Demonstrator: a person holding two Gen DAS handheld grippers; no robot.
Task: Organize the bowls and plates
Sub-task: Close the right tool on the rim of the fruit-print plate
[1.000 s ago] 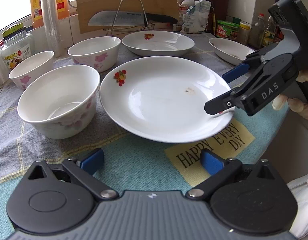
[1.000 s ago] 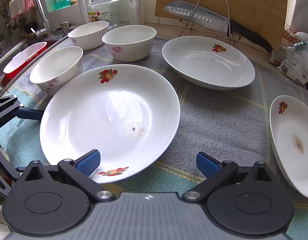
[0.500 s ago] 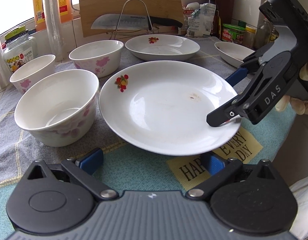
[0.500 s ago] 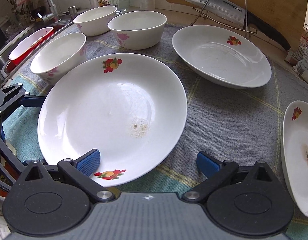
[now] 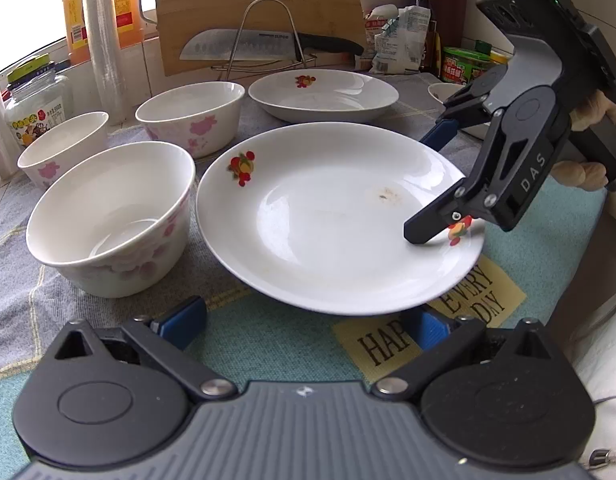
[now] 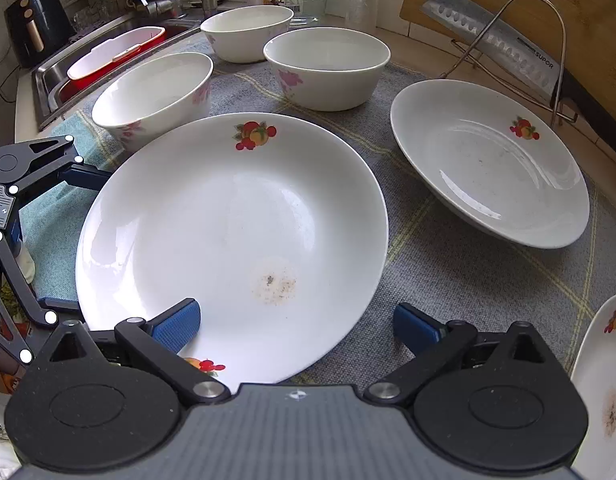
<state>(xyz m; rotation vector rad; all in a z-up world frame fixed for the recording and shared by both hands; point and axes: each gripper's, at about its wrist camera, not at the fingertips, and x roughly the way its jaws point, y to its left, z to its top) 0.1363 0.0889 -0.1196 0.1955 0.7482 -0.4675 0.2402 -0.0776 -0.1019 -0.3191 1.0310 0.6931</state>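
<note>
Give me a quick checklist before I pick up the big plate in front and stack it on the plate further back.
1. Right gripper open: ok.
2. Its jaws across the big plate rim: not ok; one finger lies over the plate, the other beside it.
3. Left gripper out of the way: cannot tell; it is open, one fingertip hidden under the near rim.
4. Big plate empty: ok, only a brown stain.
5. Far plate free to take it: ok.
6. Nearest bowl apart from the big plate: cannot tell, very close.

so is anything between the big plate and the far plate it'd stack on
Nothing visible. Only bare cloth lies between the big plate and the far plate. The bowls sit off to the left side.
</note>
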